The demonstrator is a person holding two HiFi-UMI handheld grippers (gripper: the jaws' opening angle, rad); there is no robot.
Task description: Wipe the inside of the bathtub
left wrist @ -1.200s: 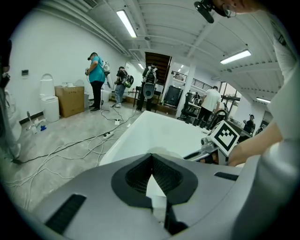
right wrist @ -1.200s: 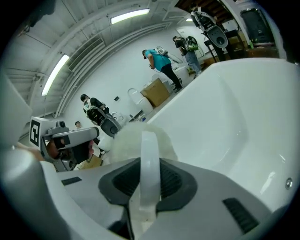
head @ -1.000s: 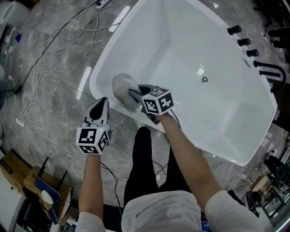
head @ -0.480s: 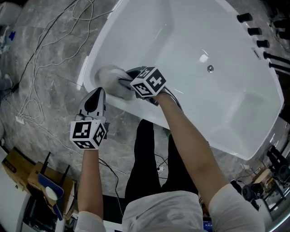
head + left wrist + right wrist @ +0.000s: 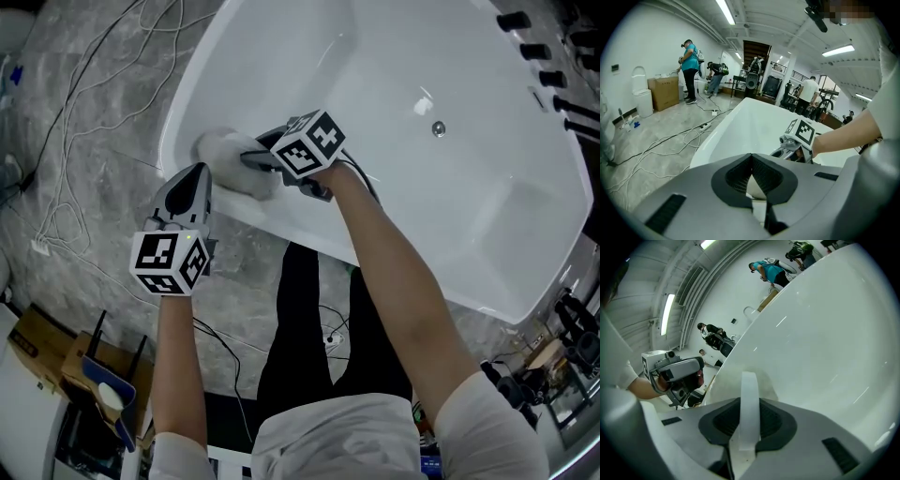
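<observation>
Head view: right tongs (image 5: 255, 162) clamp cloth (image 5: 223, 154) against bathtub (image 5: 403, 75).

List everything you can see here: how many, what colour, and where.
bathtub: one, white, upper middle of the head view
wiping pad: one, pale grey, on the tub's inner wall near the rim
drain: one, metal, tub floor
tap fittings: several, black, far tub edge
cables: several, white, grey floor left of the tub
cardboard boxes: brown, lower left
people: several, background
left gripper: jaws together, empty, outside the rim
right gripper: shut on the pad's strap
</observation>
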